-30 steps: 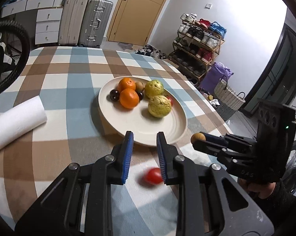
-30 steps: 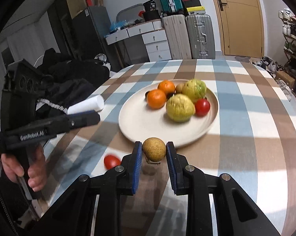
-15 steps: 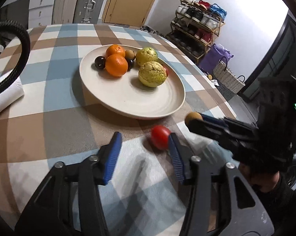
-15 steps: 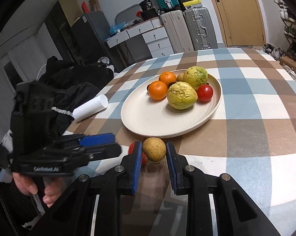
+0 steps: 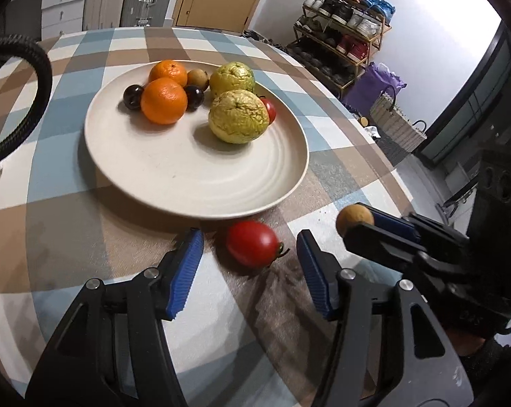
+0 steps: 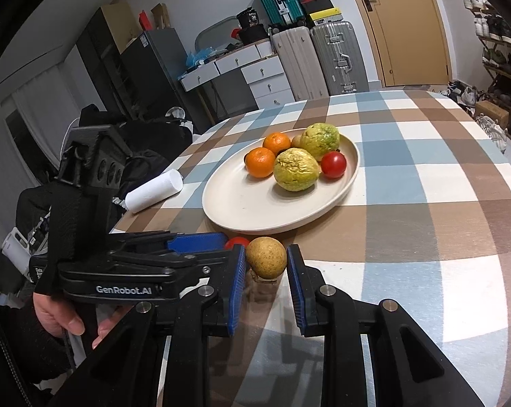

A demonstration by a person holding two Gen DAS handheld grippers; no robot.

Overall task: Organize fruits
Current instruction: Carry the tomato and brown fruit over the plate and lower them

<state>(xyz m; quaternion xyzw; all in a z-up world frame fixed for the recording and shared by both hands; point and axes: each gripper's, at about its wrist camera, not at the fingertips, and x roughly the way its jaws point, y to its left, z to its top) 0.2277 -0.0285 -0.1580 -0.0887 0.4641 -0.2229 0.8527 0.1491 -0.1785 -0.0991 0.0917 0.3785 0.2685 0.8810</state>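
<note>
In the left wrist view, most fruit sits on the plate; the left gripper is spread wide around a tomato on the cloth, ungrasped. In the right wrist view, the right gripper pinches a brown fruit, both unplated; the left tool reads "GenRobot.AI".

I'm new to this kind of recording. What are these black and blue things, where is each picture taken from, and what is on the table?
No robot: a person holds one pair of tongs in each hand, each with a camera looking along its blue fingers. In the left view, the left tongs stand open around a red tomato lying on the checked tablecloth. In the right view, the right tongs hold a small brown fruit. Beyond is a cream plate with two oranges, two yellow-green fruits, dark round fruits and another tomato. A white roll lies beside it.
</note>
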